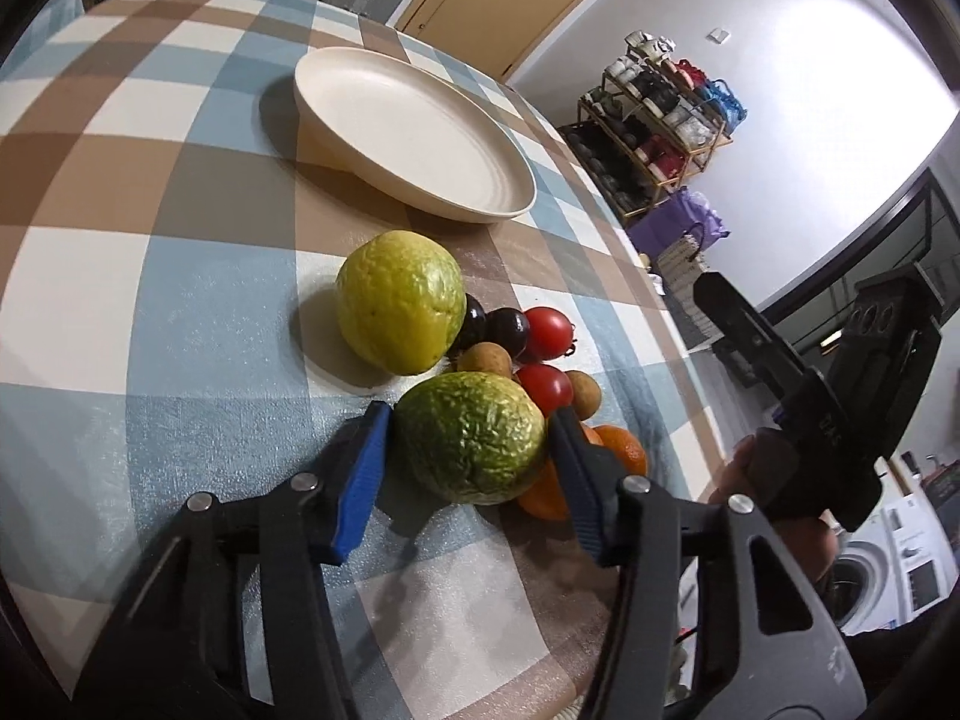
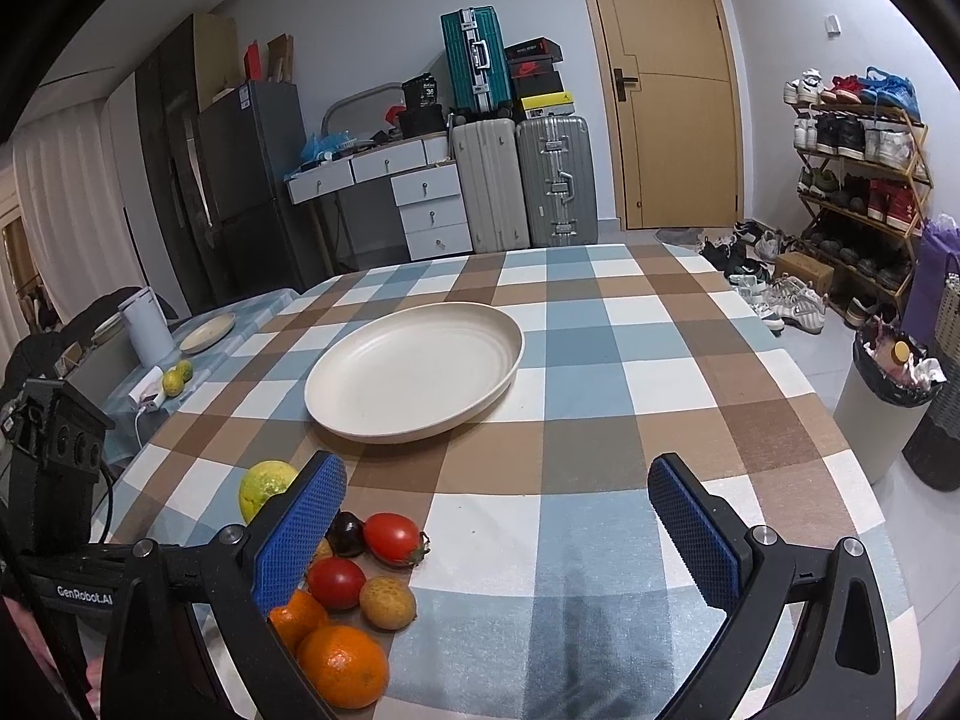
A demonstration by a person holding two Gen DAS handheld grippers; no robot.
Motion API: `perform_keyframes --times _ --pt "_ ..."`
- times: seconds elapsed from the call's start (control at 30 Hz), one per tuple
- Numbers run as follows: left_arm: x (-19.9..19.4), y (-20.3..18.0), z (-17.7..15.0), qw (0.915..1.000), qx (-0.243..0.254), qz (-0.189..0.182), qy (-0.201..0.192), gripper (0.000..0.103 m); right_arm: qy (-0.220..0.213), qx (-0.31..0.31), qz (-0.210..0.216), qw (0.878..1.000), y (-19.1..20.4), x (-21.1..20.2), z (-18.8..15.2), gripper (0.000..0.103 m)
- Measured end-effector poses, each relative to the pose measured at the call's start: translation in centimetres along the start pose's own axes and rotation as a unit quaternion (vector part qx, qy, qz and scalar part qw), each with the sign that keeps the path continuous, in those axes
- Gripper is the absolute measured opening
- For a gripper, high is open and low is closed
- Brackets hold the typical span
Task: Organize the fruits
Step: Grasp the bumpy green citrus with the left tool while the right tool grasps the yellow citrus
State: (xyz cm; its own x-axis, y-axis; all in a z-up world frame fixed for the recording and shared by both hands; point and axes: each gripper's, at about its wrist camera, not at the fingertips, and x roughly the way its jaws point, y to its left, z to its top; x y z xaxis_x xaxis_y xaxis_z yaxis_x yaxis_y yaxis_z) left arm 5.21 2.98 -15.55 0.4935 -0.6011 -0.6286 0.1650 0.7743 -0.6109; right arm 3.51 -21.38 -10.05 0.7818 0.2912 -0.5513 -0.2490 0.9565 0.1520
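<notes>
**Left gripper at green fruit; right gripper open above cloth**

Left gripper (image 1: 471, 438): its blue pads sit on either side of the green fruit (image 1: 471, 438), at or very near its skin. Whether they actually press it cannot be told. The fruit rests on the checked cloth (image 1: 150, 180) at the near edge of the pile.

Pile: a yellow fruit (image 1: 399, 300) lies just beyond the green one. To its right are two dark fruits (image 1: 507, 330), two tomatoes (image 1: 549, 333), two small brown fruits (image 1: 485, 359) and oranges (image 1: 624, 447), all bunched together.

Plate (image 1: 414, 138): cream, with nothing on it, far of the pile.

Right gripper (image 2: 498, 510): fingers wide apart, holding nothing, over the cloth right of the pile. Its left finger (image 2: 300, 528) covers part of the yellow fruit.
</notes>
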Motion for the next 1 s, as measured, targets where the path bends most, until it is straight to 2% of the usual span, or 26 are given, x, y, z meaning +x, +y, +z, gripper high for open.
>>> perform_keyframes --times 0.5,0.8,1.0 --pt "-0.1 0.9 -0.2 0.9996 -0.007 -0.023 -0.011 0.050 0.007 -0.029 0.014 0.999 1.8 0.6 0.8 0.103" --pt "-2.2 2.4 -0.1 0.9984 -0.016 -0.031 -0.044 0.049 0.042 -0.073 0.092 0.992 5.1 2.3 2.1 0.103" --pt "-5.6 4.5 0.6 0.9961 -0.031 -0.025 -0.079 0.049 0.111 -0.101 0.156 0.976 8.1 5.1 2.6 0.103"
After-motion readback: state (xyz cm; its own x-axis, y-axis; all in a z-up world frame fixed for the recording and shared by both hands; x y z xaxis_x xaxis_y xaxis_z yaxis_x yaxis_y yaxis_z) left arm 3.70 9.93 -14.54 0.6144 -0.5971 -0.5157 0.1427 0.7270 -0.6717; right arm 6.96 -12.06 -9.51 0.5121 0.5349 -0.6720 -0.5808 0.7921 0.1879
